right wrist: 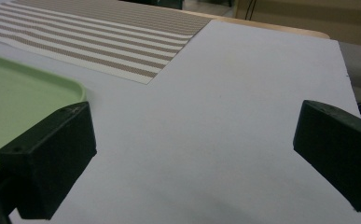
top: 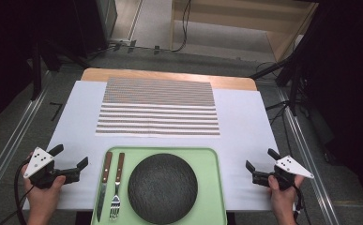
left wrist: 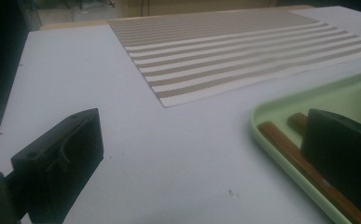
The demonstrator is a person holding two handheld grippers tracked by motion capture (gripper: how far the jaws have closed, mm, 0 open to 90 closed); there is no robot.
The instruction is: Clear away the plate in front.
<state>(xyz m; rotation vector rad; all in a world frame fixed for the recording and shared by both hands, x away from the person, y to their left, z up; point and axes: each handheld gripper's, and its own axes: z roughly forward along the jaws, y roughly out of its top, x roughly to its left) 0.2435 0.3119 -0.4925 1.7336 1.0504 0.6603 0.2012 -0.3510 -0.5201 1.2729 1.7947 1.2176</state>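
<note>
A pale green tray (top: 212, 159) lies at the table's near edge. On it rest a dark round plate (top: 162, 187), a knife (top: 103, 185) and a fork (top: 117, 187), both with brown wooden handles. A striped placemat (top: 158, 107) lies flat beyond the tray. My left gripper (top: 70, 157) sits open just left of the tray, nothing between its jaws. In the left gripper view the tray's rim (left wrist: 262, 114) and the knife handle (left wrist: 290, 151) lie by the right jaw. My right gripper (top: 260, 159) is open to the right of the tray, over bare white cover.
A white sheet (top: 245, 122) covers the wooden table (top: 170, 76). Metal rails (top: 10, 140) run along both sides on the floor. Dark stands and cables (top: 287, 75) sit at the far right, with more dark equipment at the far left.
</note>
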